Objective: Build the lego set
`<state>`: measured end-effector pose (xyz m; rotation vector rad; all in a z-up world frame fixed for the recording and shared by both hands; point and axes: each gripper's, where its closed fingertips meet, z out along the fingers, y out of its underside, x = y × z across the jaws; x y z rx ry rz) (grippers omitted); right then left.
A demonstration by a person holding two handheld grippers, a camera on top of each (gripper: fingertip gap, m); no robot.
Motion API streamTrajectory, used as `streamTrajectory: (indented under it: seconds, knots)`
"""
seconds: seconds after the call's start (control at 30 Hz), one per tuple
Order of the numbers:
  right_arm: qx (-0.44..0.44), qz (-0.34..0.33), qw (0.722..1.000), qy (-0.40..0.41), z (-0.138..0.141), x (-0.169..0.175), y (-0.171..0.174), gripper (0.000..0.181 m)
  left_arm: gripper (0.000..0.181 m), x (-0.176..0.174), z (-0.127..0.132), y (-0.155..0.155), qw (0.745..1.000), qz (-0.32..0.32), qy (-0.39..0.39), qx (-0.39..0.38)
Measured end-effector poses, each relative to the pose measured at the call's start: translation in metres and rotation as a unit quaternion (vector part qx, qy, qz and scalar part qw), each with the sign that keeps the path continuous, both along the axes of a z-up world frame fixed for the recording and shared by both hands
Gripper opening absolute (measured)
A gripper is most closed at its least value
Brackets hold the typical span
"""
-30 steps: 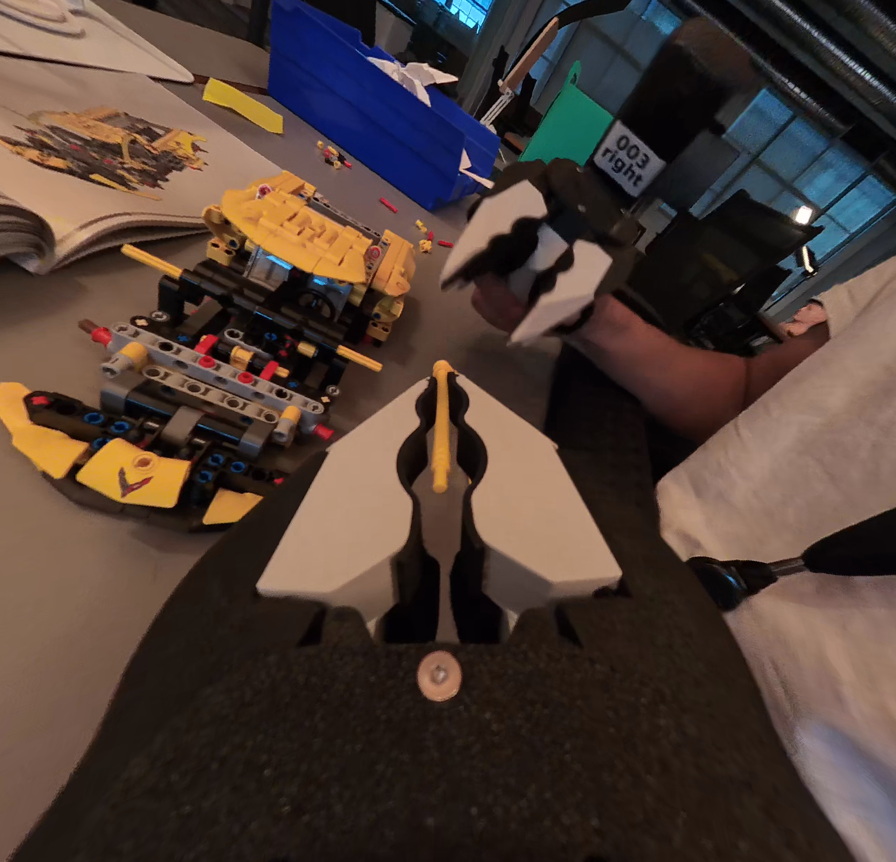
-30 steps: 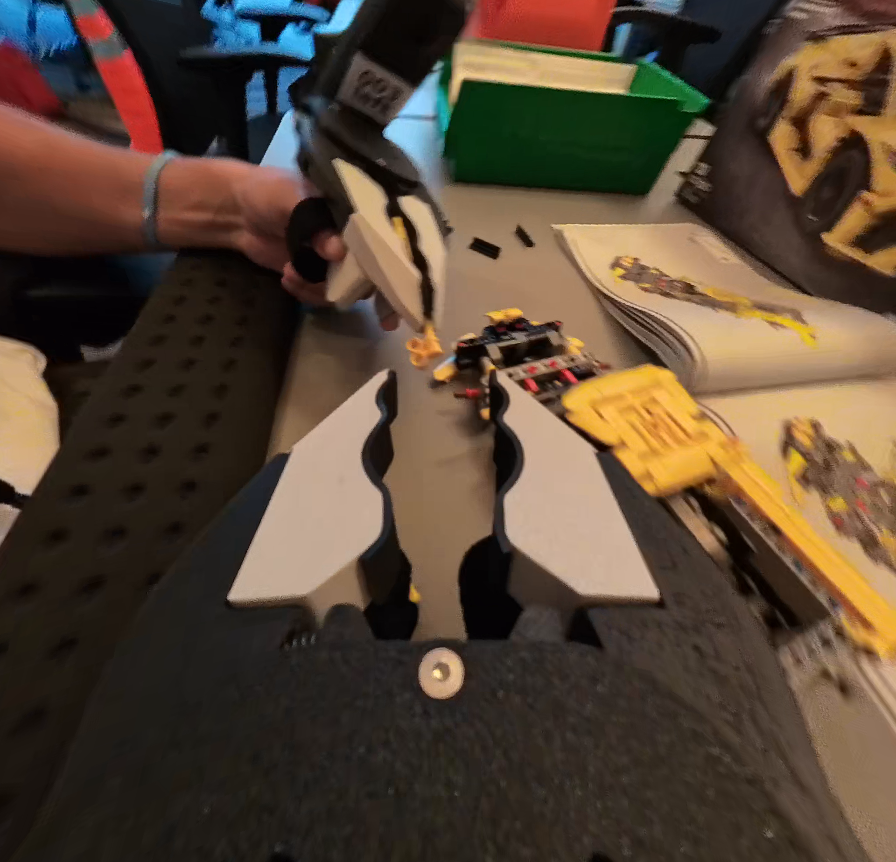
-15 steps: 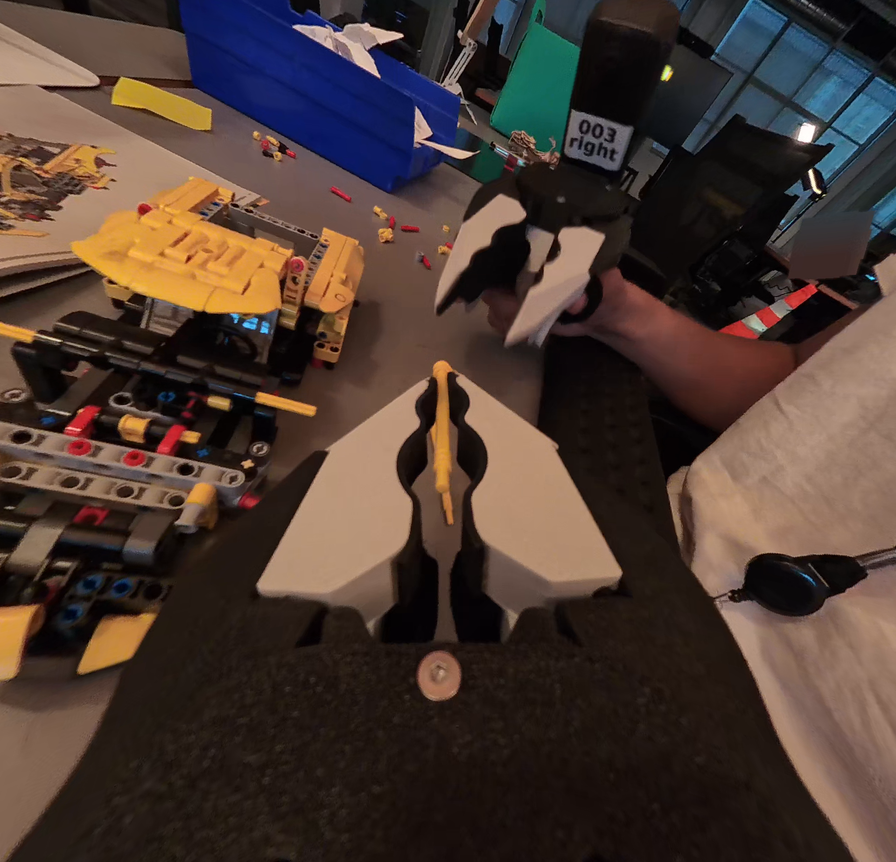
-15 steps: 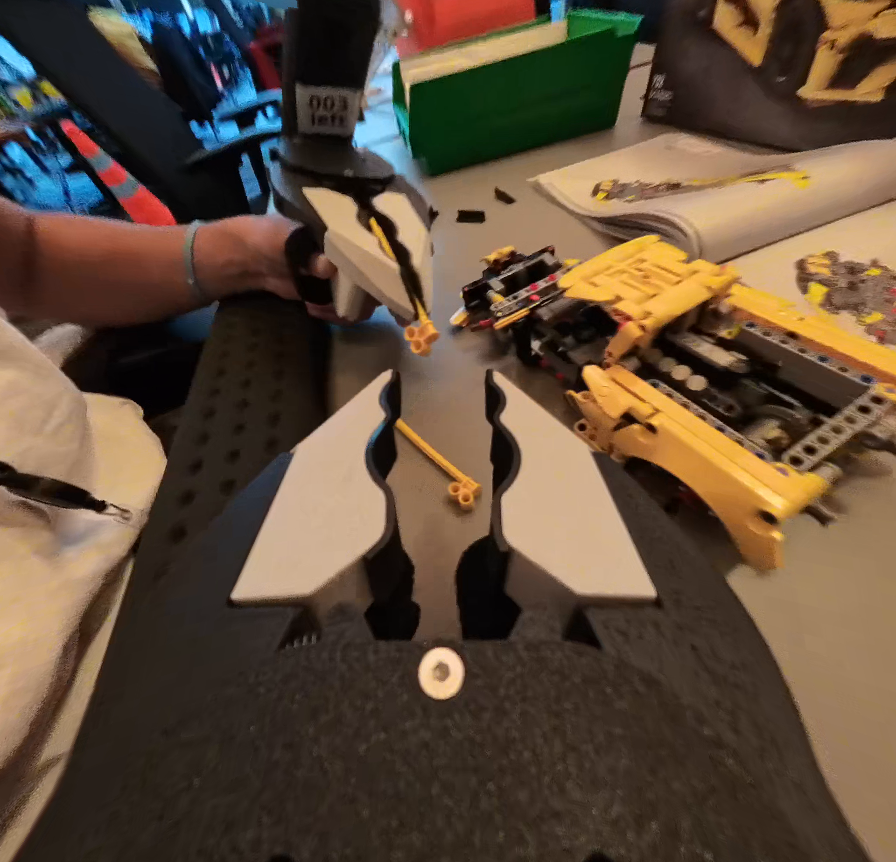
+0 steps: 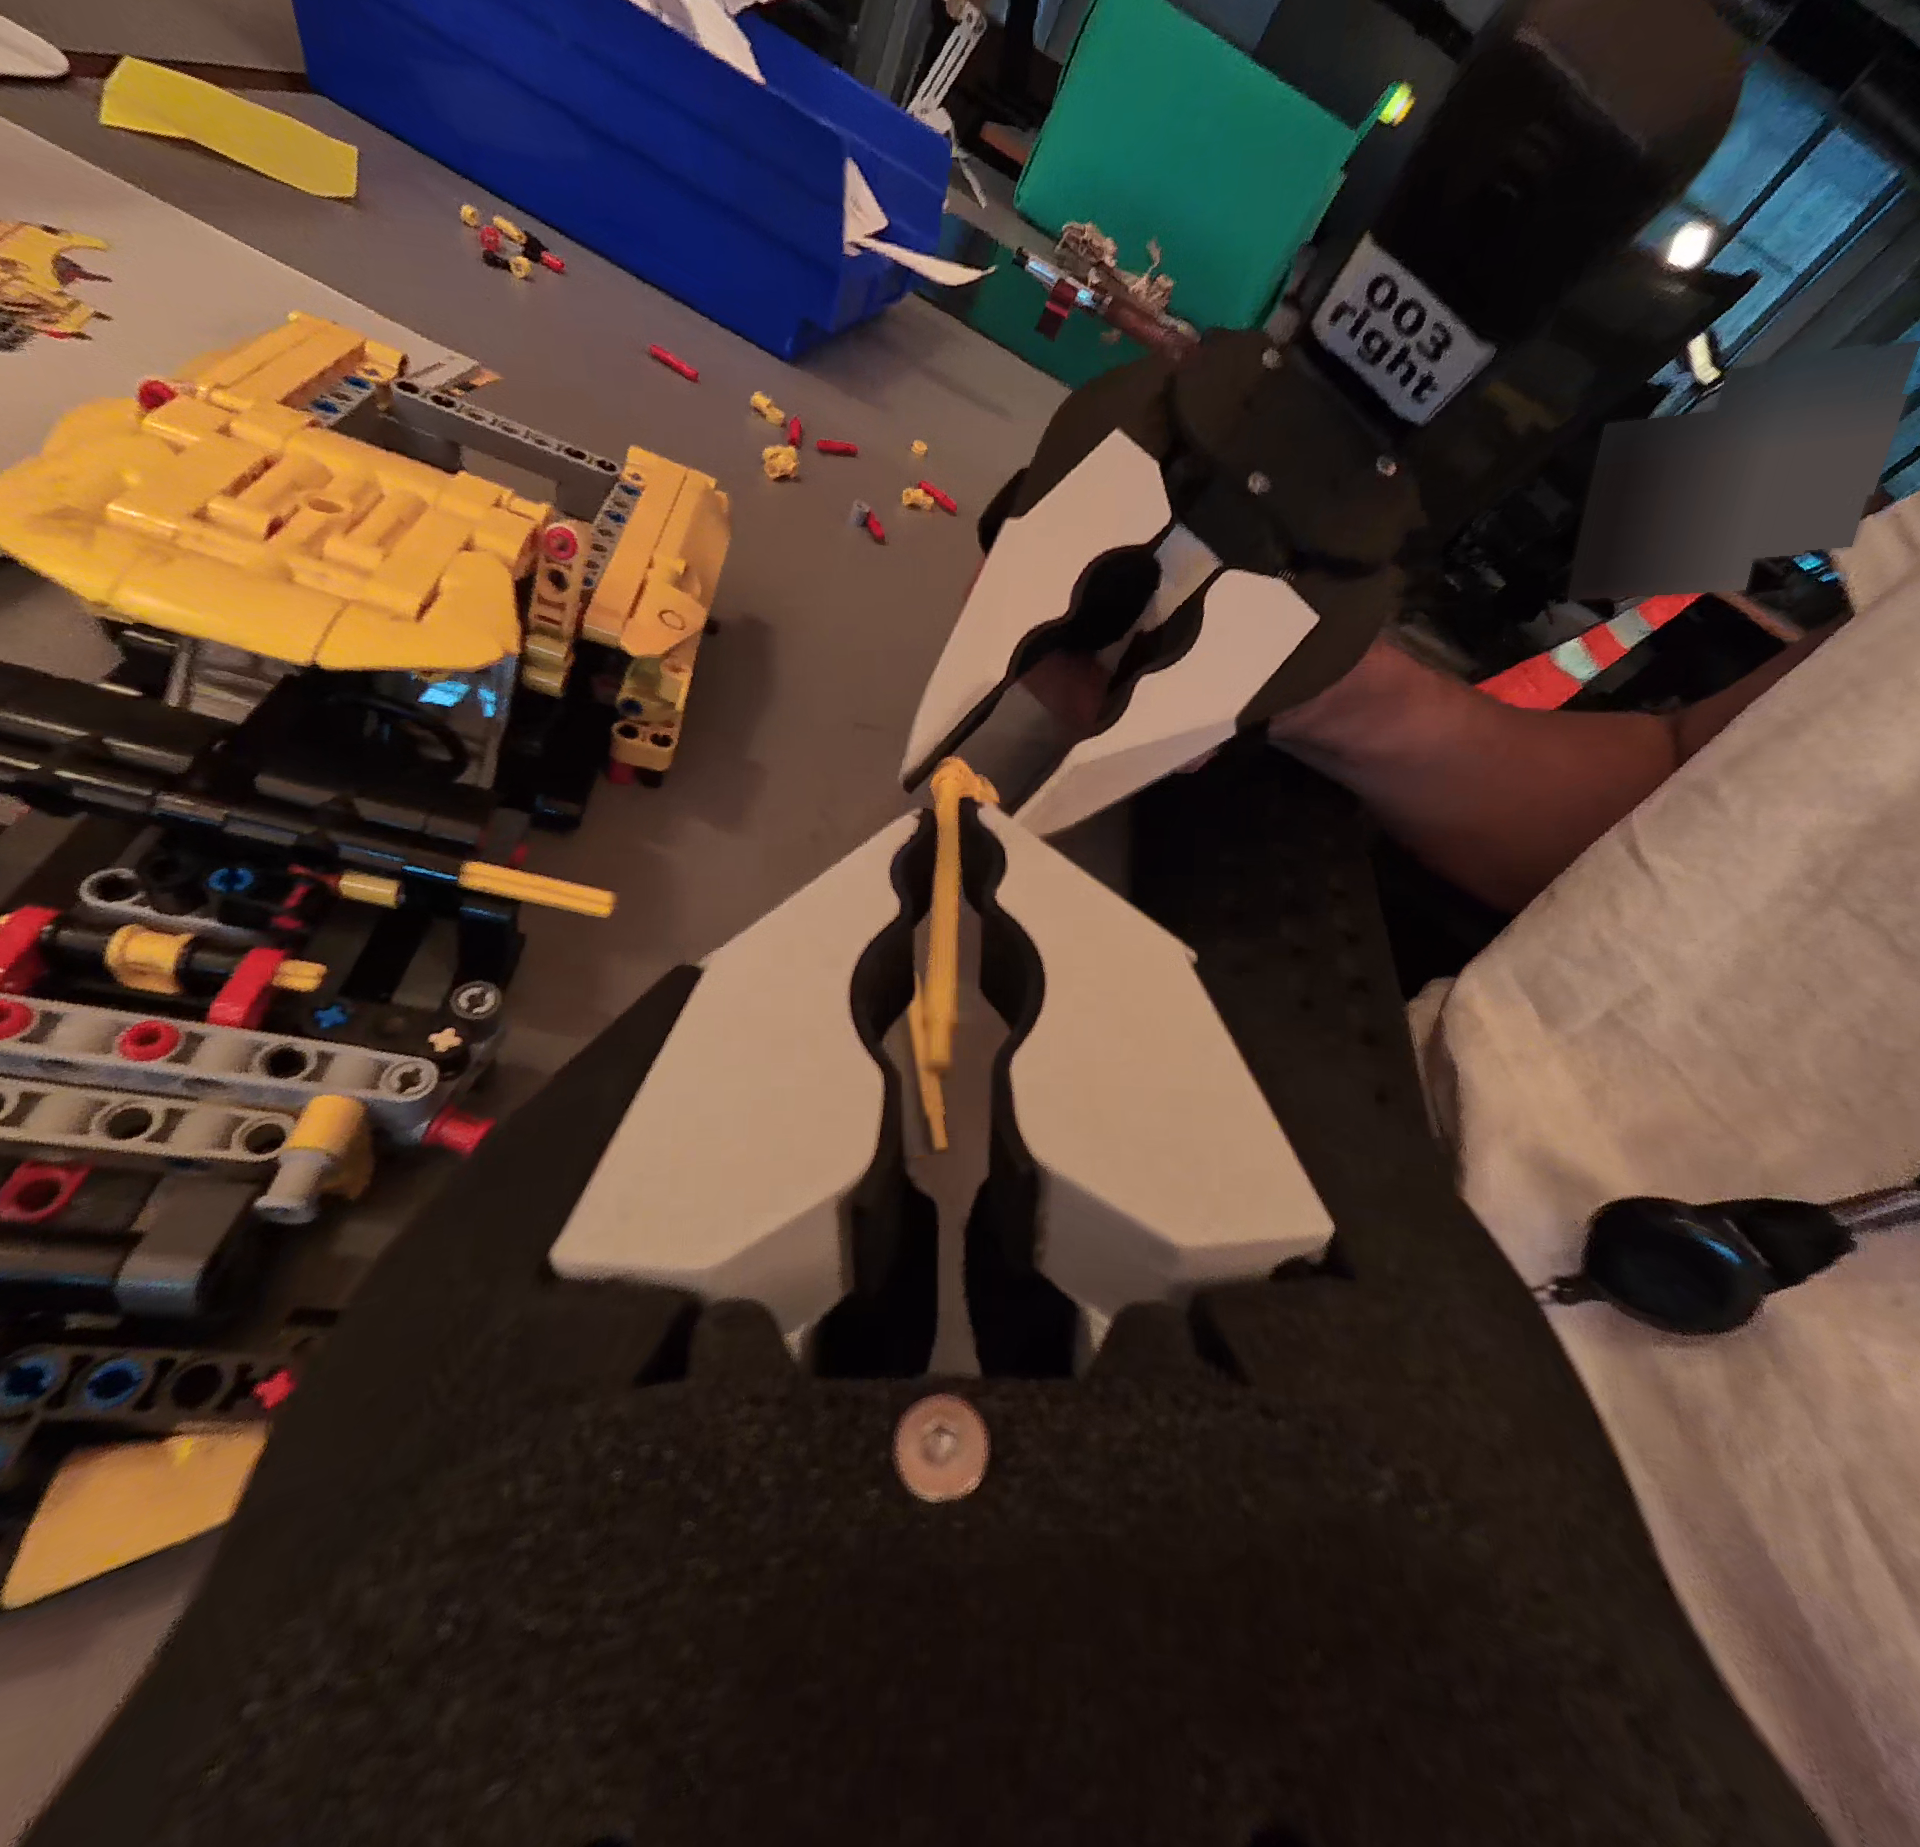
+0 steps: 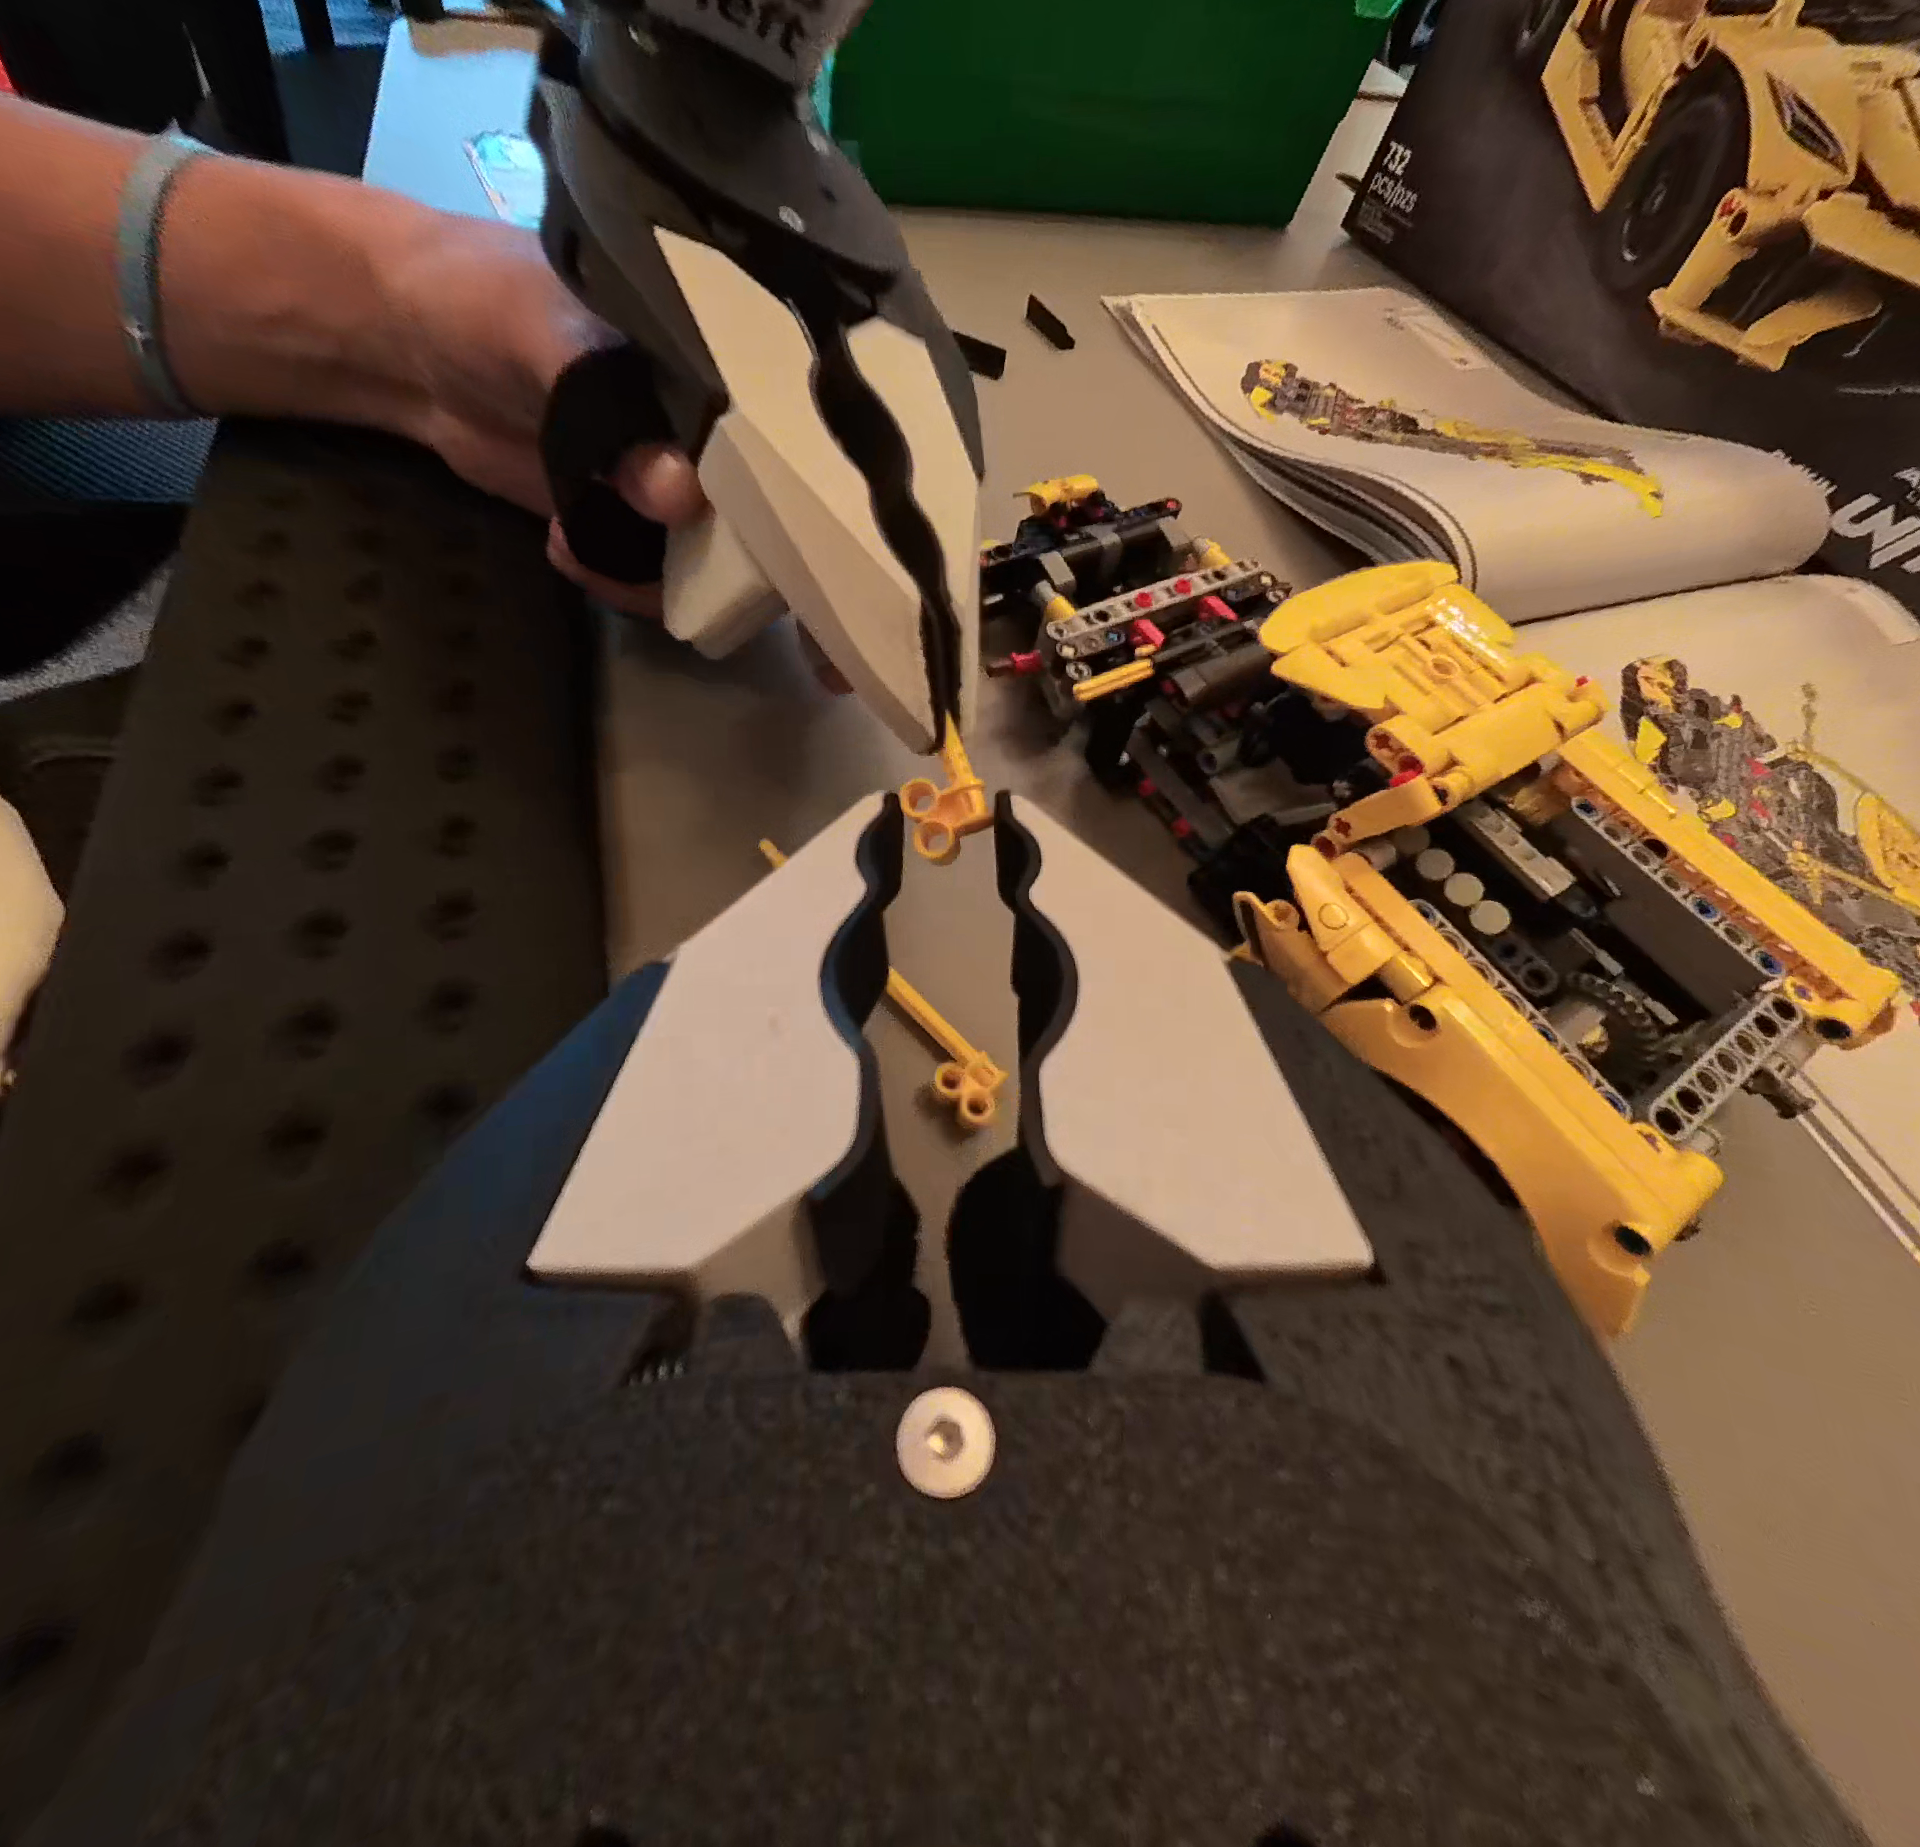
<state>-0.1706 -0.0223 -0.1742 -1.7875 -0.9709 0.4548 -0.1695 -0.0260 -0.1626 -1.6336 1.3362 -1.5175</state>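
Observation:
My left gripper point(image 5: 951, 823) is shut on a thin yellow axle point(image 5: 940, 966) that has a yellow connector point(image 5: 961, 781) on its far end. It also shows in the right wrist view point(image 6: 940, 696), pointing down with the axle sticking out. My right gripper point(image 6: 943, 815) has closed on that connector point(image 6: 943, 818), with a pad against each side. In the left wrist view it point(image 5: 971, 789) meets my left fingertips head on. A second yellow axle with a connector point(image 6: 940, 1049) lies on the table below. The yellow car body point(image 6: 1455, 862) and the black chassis point(image 5: 208, 1059) lie beside both grippers.
A blue bin point(image 5: 623, 135) and scattered small red and yellow parts point(image 5: 831, 457) are at the back. A green bin point(image 6: 1091, 104), the set's box point(image 6: 1714, 135) and an open instruction booklet point(image 6: 1455, 447) lie behind the car. A black perforated pad point(image 6: 312, 862) borders the table edge.
My right gripper moved in to the left gripper's tip and narrowed its jaws onto the yellow connector. My left gripper kept its hold on the axle throughout.

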Motion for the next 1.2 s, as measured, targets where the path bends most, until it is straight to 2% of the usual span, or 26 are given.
streamTrajectory:
  seconds: [0.17,0.27,0.4,0.6,0.73,0.87,1.2]
  knots:
    - [-0.025,-0.02,0.999,-0.027,-0.015,0.024,0.004,0.017,0.004,-0.006,-0.01,0.008,0.998,0.022,0.031,0.048]
    - [-0.032,-0.019,0.999,-0.017,-0.015,0.024,0.005,0.017,0.004,-0.013,-0.013,0.012,0.996,0.032,0.043,0.073]
    - [-0.041,-0.035,0.996,-0.066,-0.031,0.029,0.01,0.017,0.004,-0.022,-0.013,0.02,0.993,0.055,0.043,0.092]
    - [-0.058,-0.031,0.993,-0.094,-0.043,0.029,0.015,0.017,0.004,-0.04,-0.004,0.049,0.993,0.101,0.017,0.056]
    - [-0.087,-0.02,0.992,-0.086,-0.049,0.025,0.016,0.016,0.004,-0.041,0.001,0.053,0.995,0.101,0.0,0.022]
    - [-0.112,-0.014,0.989,-0.094,-0.058,0.025,0.014,0.017,0.004,-0.04,-0.001,0.051,0.995,0.093,0.005,0.02]
    - [-0.165,-0.004,0.985,-0.049,-0.058,0.025,0.014,0.017,0.004,-0.04,-0.003,0.055,0.995,0.096,0.01,0.016]
